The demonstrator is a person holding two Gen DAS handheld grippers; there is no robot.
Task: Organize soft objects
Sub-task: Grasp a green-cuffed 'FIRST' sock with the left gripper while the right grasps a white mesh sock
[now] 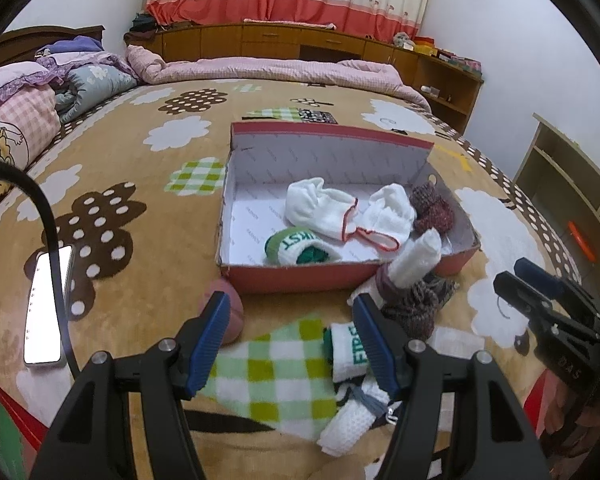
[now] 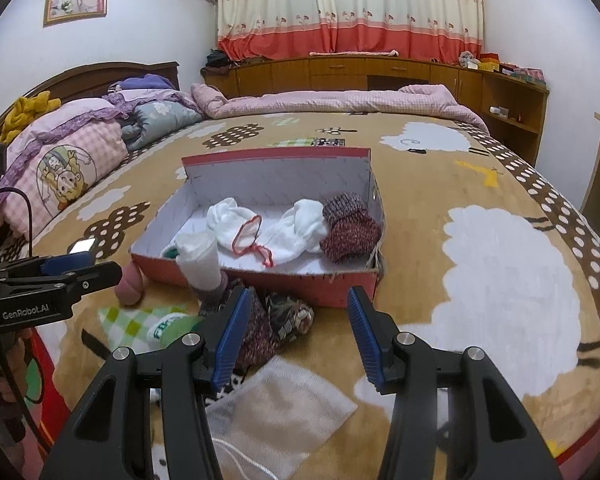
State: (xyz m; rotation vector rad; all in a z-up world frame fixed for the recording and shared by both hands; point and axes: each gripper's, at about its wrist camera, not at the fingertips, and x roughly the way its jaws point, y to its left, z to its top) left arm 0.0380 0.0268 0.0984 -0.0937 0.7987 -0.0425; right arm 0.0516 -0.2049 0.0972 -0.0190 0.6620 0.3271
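Done: white socks [image 1: 320, 204], maroon roll [image 2: 350, 236], green roll [image 1: 300, 246] boxed in shoebox [image 1: 300, 276] ahead
Left: sock pile [image 1: 410, 308] betw. grippers, unboxed
Left gripper [image 1: 286, 340]: wide, nothing held
Right gripper [image 2: 296, 336]: wide, nothing held

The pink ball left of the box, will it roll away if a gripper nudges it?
Probably a little: the pink ball looks round, so a nudge could start it rolling. The blanket looks plush, which should stop it soon. It seems soft, so likely squashy and light.
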